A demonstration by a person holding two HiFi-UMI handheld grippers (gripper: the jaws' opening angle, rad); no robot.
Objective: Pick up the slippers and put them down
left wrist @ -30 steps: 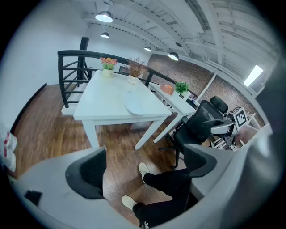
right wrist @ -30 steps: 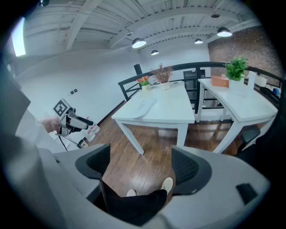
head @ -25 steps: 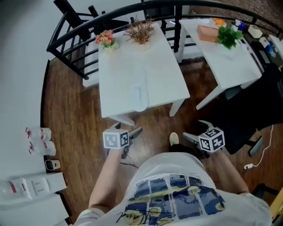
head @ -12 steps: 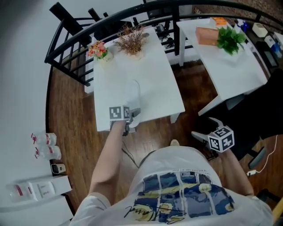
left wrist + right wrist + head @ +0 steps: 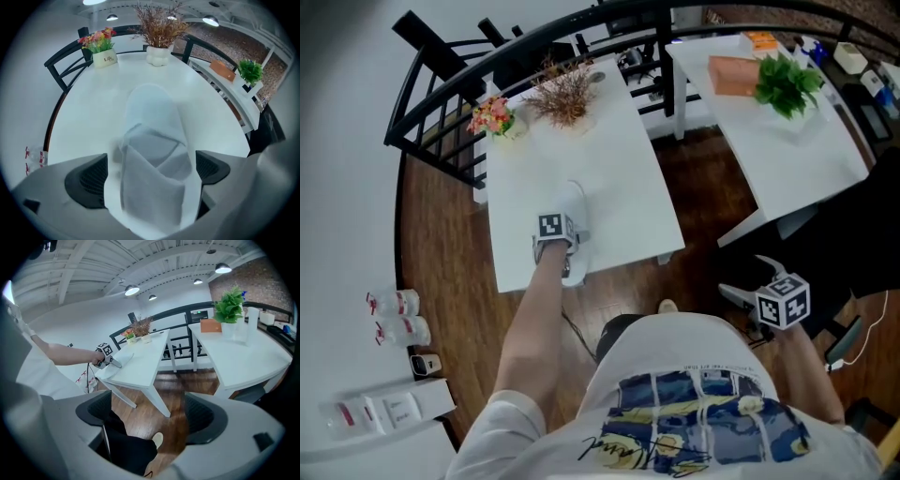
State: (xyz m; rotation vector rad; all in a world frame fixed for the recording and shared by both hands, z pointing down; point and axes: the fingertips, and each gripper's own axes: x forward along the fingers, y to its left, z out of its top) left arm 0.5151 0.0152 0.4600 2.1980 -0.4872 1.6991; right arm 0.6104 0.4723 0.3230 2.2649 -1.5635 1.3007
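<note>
One pale white slipper [image 5: 573, 199] lies on the white table [image 5: 619, 150] near its front edge, toe pointing away. My left gripper [image 5: 566, 255] points steeply down over its heel end. In the left gripper view the slipper [image 5: 154, 154] fills the gap of the left gripper [image 5: 150, 174]; the jaws are opening and stand wide on either side of it. My right gripper [image 5: 742, 281] hangs open over the wooden floor at the lower right, and the right gripper [image 5: 147, 416] has nothing between its pads [image 5: 208, 416]. From there the slipper [image 5: 120, 360] shows far off. No second slipper is in view.
A flower pot [image 5: 493, 118] and a dried plant [image 5: 563, 94] stand at the table's far end. A second white table [image 5: 787, 141] with a green plant [image 5: 784, 80] is to the right. Black railing [image 5: 450, 66] runs behind. Bottles [image 5: 394, 316] and boxes sit at the left.
My left gripper has moved from beside the person's body forward onto the table and down over the slipper, its jaws wider. The right gripper has drifted right and lower in view.
</note>
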